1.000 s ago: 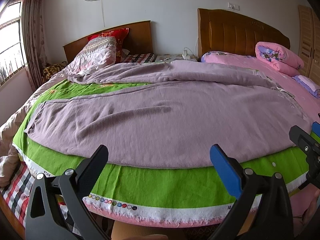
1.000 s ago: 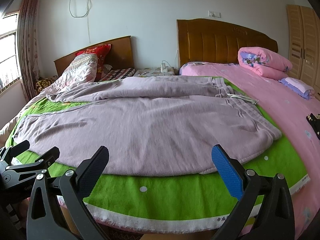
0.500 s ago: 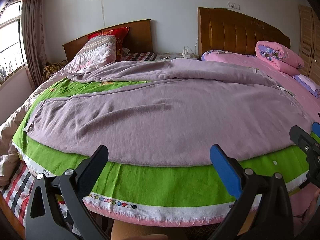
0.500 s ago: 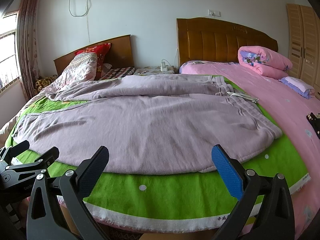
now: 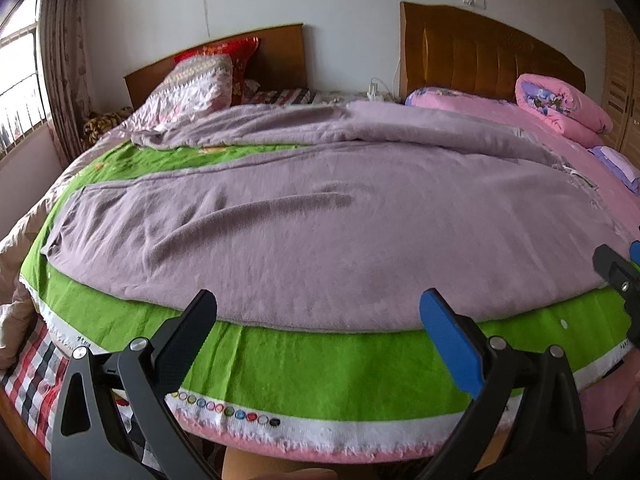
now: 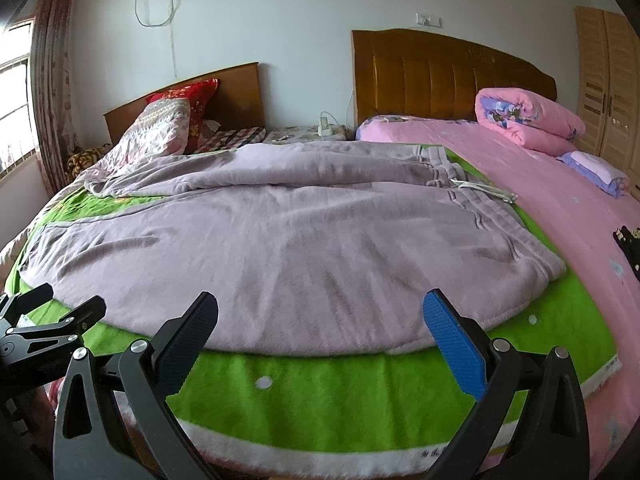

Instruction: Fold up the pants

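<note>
Opening stage of folding, judged from the layout: the bed carries a green blanket, and on it the purple pants lie spread across its width, with the waistband and its white drawstring toward the right and the leg ends toward the left; one leg lies loosely rumpled toward the headboards, so no tidy fold appears made yet. The next move probably calls for both tools to descend to the near edge of the fabric and pinch it for lifting over. The left gripper hovers above the blanket's near border, fingers spread wide, holding and touching nothing. The right gripper hovers likewise near the waist end, fingers equally wide apart and empty.
</note>
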Demonstrator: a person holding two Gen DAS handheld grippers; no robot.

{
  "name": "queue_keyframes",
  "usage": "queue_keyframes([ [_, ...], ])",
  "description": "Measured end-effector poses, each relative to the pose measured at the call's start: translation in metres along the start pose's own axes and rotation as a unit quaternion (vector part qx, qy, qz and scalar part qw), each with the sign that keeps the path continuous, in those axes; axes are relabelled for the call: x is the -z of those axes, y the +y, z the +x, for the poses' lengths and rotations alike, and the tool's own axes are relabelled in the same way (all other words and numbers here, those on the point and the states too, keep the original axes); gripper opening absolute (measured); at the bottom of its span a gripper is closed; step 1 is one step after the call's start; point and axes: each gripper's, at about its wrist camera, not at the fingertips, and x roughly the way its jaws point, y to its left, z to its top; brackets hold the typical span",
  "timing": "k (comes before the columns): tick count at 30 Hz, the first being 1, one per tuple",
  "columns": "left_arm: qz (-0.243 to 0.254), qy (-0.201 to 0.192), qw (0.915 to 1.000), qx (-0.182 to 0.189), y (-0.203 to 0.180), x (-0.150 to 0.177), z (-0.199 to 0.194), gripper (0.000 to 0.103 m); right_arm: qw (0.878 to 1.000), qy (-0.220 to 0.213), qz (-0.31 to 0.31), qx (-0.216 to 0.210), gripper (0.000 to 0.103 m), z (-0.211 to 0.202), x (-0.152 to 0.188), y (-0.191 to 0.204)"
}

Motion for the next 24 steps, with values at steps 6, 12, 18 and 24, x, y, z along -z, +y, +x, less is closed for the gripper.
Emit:
queue_keyframes([
  [6,-0.002,0.039,0.9992,-0.003,0.003,-0.021,0.026,0.102,1.0,0.015,0.01,0.01,0.099,0.021,-0.031,-0.018],
  [12,0.008,0.056,0.9983,-0.008,0.005,-0.06,0.055,0.102,0.999,0.031,-0.021,0.018,0.099,0.055,-0.081,-0.044],
  [18,0.086,0.02,0.9945,0.056,-0.002,-0.135,0.093,0.102,0.993,0.087,-0.07,-0.035,0.099,0.133,-0.151,-0.084],
  [24,0.144,0.071,0.9847,0.068,-0.008,-0.262,0.196,0.101,0.987,0.1,-0.089,-0.093,0.099,0.241,-0.227,-0.146],
])
